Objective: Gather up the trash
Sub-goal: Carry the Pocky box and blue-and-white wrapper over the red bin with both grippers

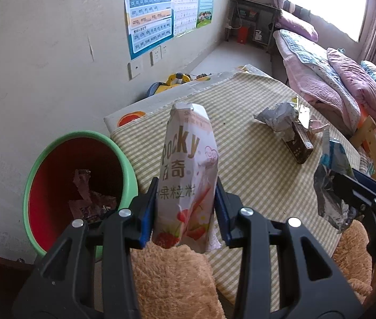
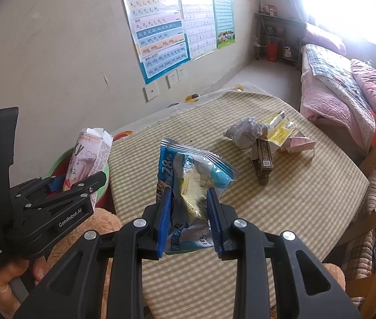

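While the left gripper pinches the pink Pocky wrapper by its lower half, jaws partly closed with the blue pads pressed on both sides, the packet stands nearly upright between them, long axis running up and away from the claw. Just off to that gripper's left, and lower, sits the green-rimmed bin with its red inside and a dark wrapper already lying at the bottom. That is the relation to watch: the bin's mouth lies left of the Pocky wrapper, beside the edge of the striped table, so I'd say the left hand is much the nearer one and should drop first.

Over on the other side, the right gripper is clamped narrowly on the blue snack bag, crumpled and tilting up to the right, held above the striped table. From there the bin shows only as a sliver of green behind the left gripper, so the right hand would have to cross further to reach it.

Farther out on the cloth, a grey crumpled paper, a dark small carton and a yellow torn box lie untouched in a loose cluster.
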